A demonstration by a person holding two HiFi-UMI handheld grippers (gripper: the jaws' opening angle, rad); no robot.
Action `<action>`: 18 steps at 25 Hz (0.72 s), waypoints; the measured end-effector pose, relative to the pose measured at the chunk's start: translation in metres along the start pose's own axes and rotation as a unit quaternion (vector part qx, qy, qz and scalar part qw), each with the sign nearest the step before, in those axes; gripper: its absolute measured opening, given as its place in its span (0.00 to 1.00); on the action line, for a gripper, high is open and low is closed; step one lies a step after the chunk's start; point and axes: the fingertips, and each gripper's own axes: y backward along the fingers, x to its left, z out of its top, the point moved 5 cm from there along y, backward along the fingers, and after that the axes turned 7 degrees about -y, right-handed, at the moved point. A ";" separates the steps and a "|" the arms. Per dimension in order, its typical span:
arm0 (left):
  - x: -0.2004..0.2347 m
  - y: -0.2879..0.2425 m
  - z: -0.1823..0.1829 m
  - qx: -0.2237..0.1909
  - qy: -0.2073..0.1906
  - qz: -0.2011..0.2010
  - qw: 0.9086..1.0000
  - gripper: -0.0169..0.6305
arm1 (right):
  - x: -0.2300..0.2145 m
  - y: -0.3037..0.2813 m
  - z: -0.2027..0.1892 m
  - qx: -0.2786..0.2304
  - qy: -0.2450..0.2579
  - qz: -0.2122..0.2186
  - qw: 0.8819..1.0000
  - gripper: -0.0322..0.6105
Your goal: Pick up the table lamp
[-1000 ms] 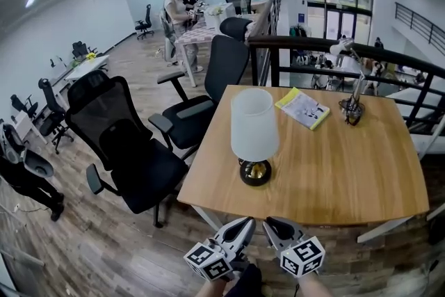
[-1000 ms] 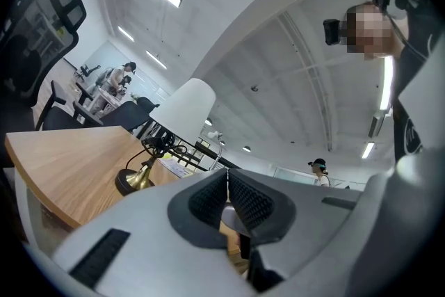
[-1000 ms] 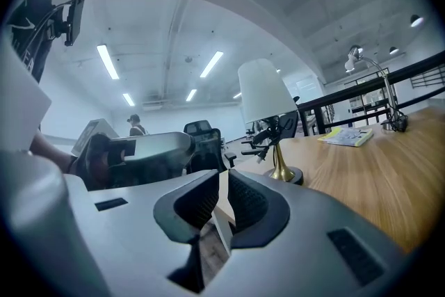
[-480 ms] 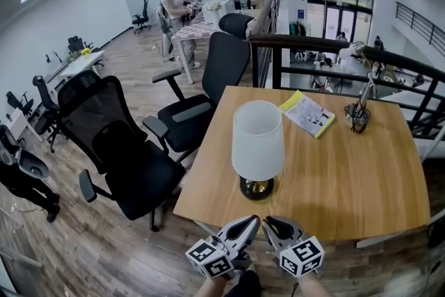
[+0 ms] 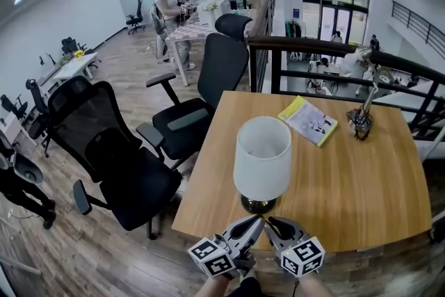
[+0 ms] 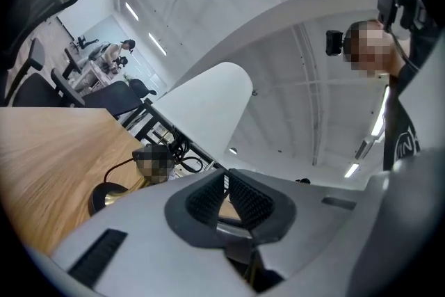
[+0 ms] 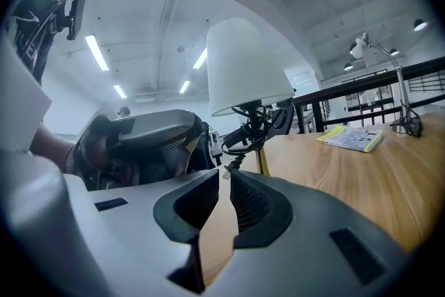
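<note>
— Where does the table lamp (image 5: 262,162) stand?
— On the wooden worktop (image 5: 354,184), upright and close to its near edge. It has a white shade and a dark round base with some brass colour on it. A black cord (image 7: 252,127) is bundled at the stem, just under the shade.
— And the two tools that the person holds?
— The left hand-held gripper (image 5: 253,223) and the right hand-held gripper (image 5: 272,224) are side by side, low at the near edge of the worktop. Both point toward the base of the lamp. They are near the base, but they have no hold of it.
— Are they open?
— No. On each one the two jaws are closed together at the tips, and nothing is between them.
— What else lies on the worktop?
— A yellow booklet (image 5: 308,120) lies flat on the far side. A small desk lamp (image 5: 361,115) stands near the far right corner, well apart from the table lamp.
— And around it?
— Two black office chairs (image 5: 122,163) are at its left side. A dark railing (image 5: 327,49) runs behind it. Far in the room a person (image 5: 165,7) stands at another desk.
</note>
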 end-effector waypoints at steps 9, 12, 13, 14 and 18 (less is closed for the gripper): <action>0.022 -0.014 0.001 -0.015 0.056 -0.034 0.998 0.16 | -0.015 -0.011 -0.006 0.013 -0.003 -0.017 1.000 0.13; 0.028 -0.018 0.004 -0.029 0.064 -0.043 0.997 0.17 | -0.024 -0.015 -0.008 0.016 -0.008 -0.019 1.000 0.13; 0.030 -0.020 0.006 -0.035 0.067 -0.047 0.996 0.17 | -0.027 -0.017 -0.008 0.019 -0.008 -0.019 1.000 0.13; 0.031 -0.021 0.007 -0.041 0.070 -0.053 0.995 0.18 | -0.029 -0.019 -0.008 0.022 -0.007 -0.017 1.000 0.13; 0.034 -0.027 0.011 -0.058 0.086 -0.076 0.992 0.18 | -0.039 -0.028 -0.005 0.039 0.007 -0.004 0.999 0.13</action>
